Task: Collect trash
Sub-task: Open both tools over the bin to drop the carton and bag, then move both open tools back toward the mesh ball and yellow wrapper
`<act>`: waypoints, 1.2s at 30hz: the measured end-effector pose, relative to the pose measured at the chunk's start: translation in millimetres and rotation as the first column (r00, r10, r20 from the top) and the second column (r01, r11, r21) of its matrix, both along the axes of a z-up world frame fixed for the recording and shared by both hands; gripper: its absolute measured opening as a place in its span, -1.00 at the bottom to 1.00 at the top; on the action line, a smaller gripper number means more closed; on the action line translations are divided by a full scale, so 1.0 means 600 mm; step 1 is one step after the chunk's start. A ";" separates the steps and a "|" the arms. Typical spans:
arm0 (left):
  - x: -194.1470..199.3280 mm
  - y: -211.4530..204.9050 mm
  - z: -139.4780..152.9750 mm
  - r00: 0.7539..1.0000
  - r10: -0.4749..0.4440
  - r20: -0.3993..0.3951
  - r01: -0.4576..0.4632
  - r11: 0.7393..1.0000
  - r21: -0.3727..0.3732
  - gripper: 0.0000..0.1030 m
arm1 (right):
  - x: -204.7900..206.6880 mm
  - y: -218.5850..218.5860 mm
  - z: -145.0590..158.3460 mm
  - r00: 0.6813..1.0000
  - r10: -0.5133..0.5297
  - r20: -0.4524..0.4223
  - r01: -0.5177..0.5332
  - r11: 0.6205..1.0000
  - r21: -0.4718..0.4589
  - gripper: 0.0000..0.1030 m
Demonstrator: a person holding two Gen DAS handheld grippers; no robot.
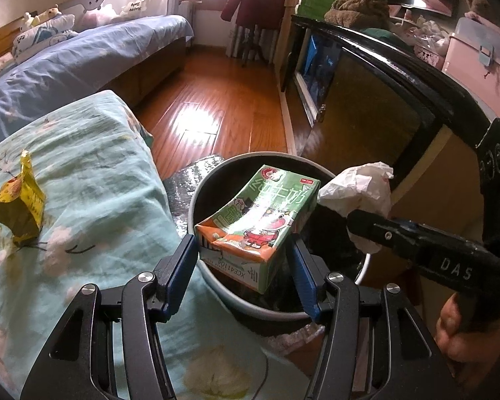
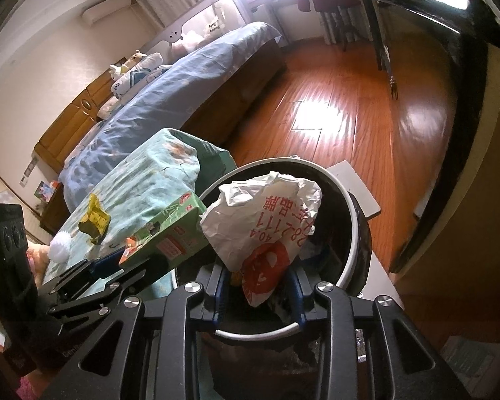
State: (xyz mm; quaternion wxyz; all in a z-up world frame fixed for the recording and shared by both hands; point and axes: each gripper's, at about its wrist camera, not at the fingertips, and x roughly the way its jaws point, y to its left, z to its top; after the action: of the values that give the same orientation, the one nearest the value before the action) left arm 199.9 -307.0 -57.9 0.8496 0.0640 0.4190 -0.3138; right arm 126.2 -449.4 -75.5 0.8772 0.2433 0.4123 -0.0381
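Over the bin (image 1: 216, 286), both hand-held grippers hang ready to drop: the left hand-held gripper (image 1: 243, 253) clamps a milk carton (image 1: 260, 216), the right hand-held gripper (image 2: 258, 290) pinches a crumpled bag (image 2: 266, 220). One yellow wrapper (image 1: 18, 200) waits on the cloth (image 1: 100, 166).

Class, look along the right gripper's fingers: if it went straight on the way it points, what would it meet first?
Probably the dark inside of the trash bin, whose open mouth lies just beyond the crumpled white bag between the right gripper fingers. Depth is unclear.
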 end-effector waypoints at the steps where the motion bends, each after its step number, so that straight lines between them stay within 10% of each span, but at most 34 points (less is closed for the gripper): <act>1: 0.002 -0.002 0.000 1.000 -0.001 -0.004 0.001 1.000 -0.001 0.08 | 0.001 0.000 0.000 1.000 0.001 0.000 -0.001 1.000 0.000 -0.35; 24: -0.040 0.157 0.009 0.985 0.171 -0.017 -0.171 0.982 -0.083 0.19 | -0.008 0.081 0.030 0.995 0.074 0.062 -0.075 0.997 0.007 0.49; 36: -0.041 0.308 0.002 0.936 0.350 -0.042 -0.352 0.930 -0.107 0.21 | 0.013 0.188 0.045 0.979 0.182 0.095 -0.184 0.983 0.014 0.72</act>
State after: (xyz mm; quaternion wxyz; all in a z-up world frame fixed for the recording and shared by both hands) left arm 175.4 -122.1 -56.5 0.8896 -0.0635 0.4145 -0.1809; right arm 133.7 -336.9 -48.7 0.8925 0.2157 0.3918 0.0589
